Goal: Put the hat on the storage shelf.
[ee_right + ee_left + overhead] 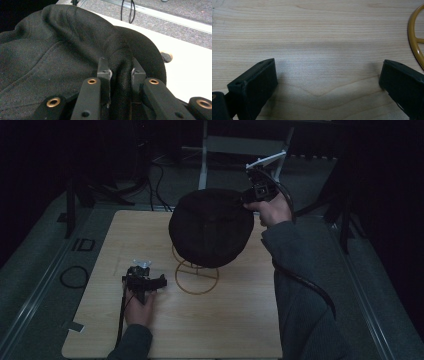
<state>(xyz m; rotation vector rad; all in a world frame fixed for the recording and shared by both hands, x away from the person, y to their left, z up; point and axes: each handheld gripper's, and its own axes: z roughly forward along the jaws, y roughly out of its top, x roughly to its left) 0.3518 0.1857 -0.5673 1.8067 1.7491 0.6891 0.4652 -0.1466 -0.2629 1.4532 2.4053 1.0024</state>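
Note:
A black cloth hat (210, 226) hangs over a gold wire stand (196, 279) near the middle of the wooden table (235, 320). My right gripper (248, 200) is at the hat's far right edge, shut on a pinched fold of its black fabric (121, 72); the fold bulges up between the two jaws. My left gripper (161, 281) rests low on the table, left of the stand's round base, with its jaws wide apart over bare wood (324, 75) and nothing between them. The stand's gold ring (415, 42) shows at the right edge of the left gripper view.
Grey carpeted floor surrounds the table, with cables (75, 276) on the left and metal frame legs (203, 160) behind. A metal rail (160, 17) and a dark cable (127, 10) lie beyond the table's far edge.

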